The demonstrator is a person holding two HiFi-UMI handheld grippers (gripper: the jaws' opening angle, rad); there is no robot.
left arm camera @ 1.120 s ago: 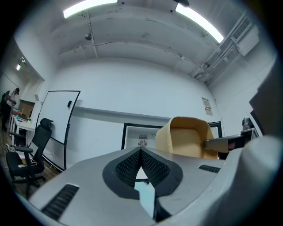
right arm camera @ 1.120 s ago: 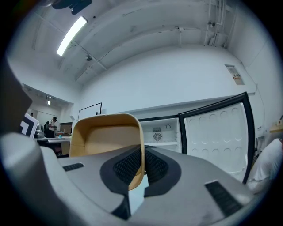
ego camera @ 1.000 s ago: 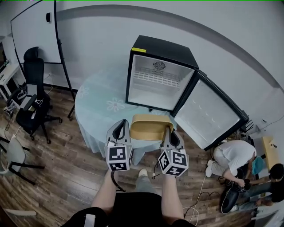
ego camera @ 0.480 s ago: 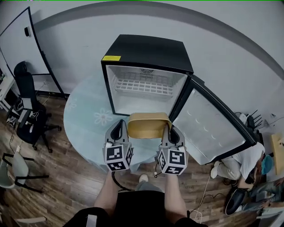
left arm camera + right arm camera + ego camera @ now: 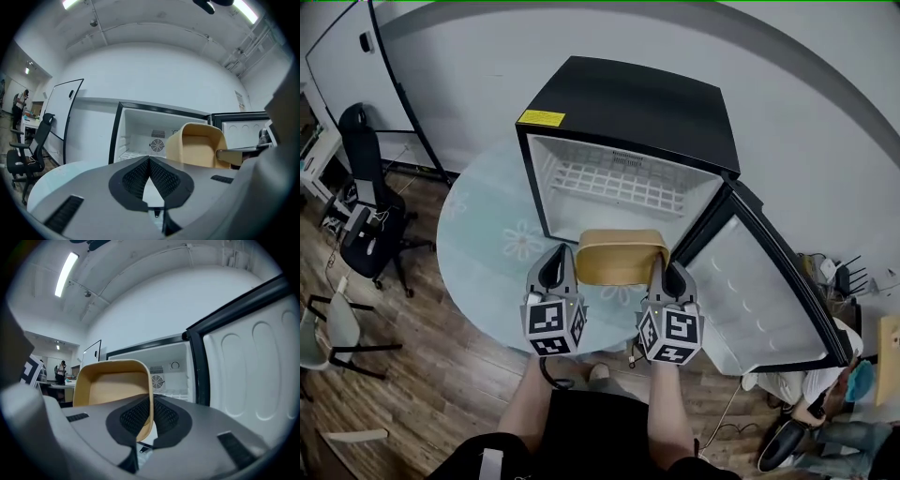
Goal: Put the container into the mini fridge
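Carrying is the step in hand: the container [image 5: 622, 258] is held over the tabletop [image 5: 483, 262], its rim at 3 o'clock pinched by the closed right tool [image 5: 661, 270]. The left tool [image 5: 555, 269], at the container's 9 o'clock, is shut on nothing. A level push toward 12 o'clock, into the open mini fridge [image 5: 628, 103], is judged to be needed next.

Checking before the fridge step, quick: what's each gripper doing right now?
Left gripper: closed, empty.
Right gripper: closed on the container rim.
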